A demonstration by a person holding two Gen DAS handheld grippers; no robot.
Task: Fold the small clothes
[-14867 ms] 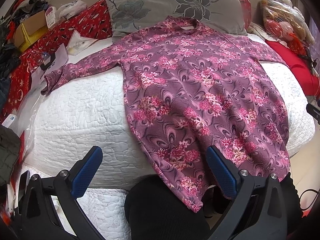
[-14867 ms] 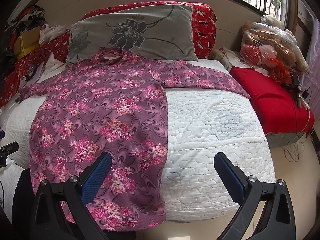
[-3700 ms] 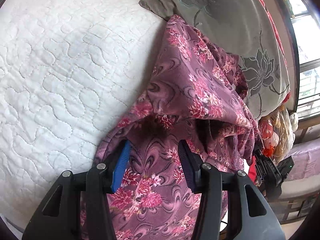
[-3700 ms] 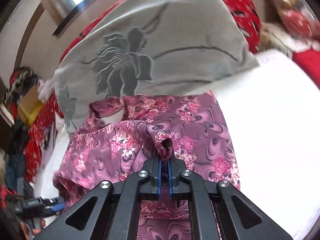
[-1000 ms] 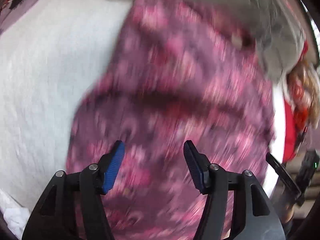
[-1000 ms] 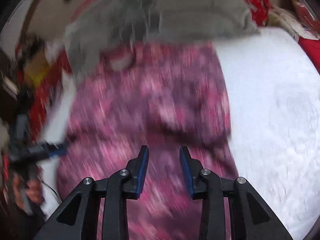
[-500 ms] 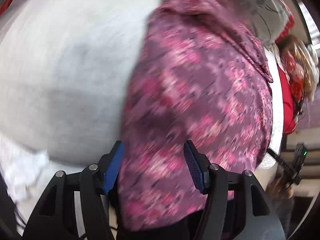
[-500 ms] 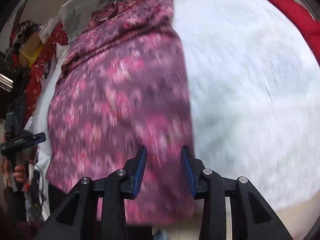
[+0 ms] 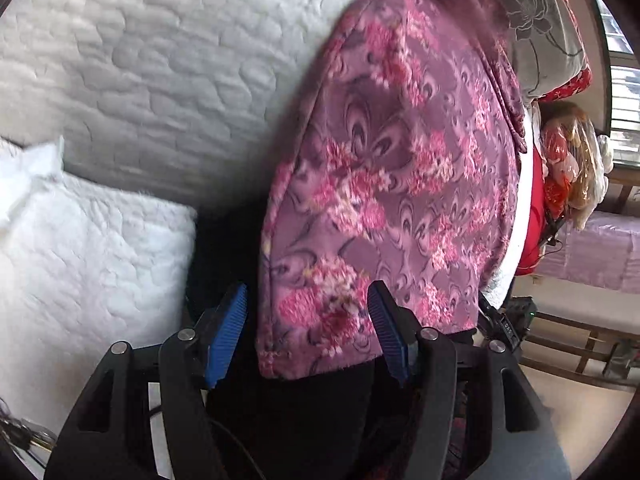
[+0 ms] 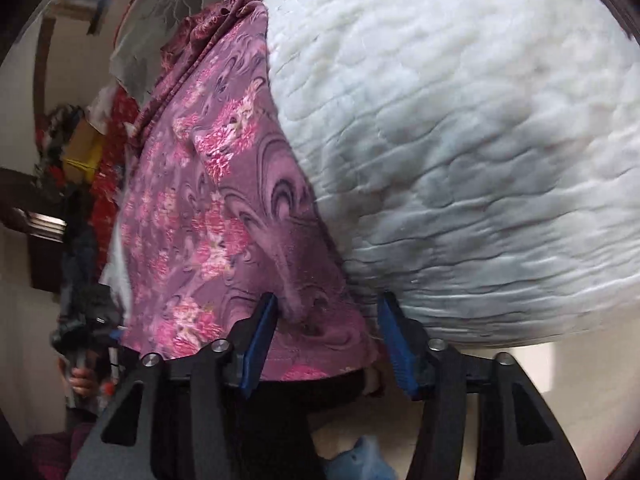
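Observation:
A purple shirt with pink flowers (image 9: 400, 184) lies lengthwise on the white quilted bed (image 9: 160, 60), sleeves folded in, hem hanging over the near edge. My left gripper (image 9: 306, 334) is open, its blue pads either side of the hem's left corner. In the right wrist view the shirt (image 10: 216, 208) hangs over the bed (image 10: 460, 140) edge. My right gripper (image 10: 328, 342) is open around the hem's right corner.
A grey flowered pillow (image 9: 532, 28) lies at the head of the bed. A red cushion and plastic bags (image 9: 568, 160) sit to the right. Clutter and a yellow box (image 10: 84, 152) stand at the left. A white quilt fold (image 9: 80, 248) hangs below.
Both grippers let go of the folded sleeves, swept down from the collar end to the hem, and now stand open at its two corners.

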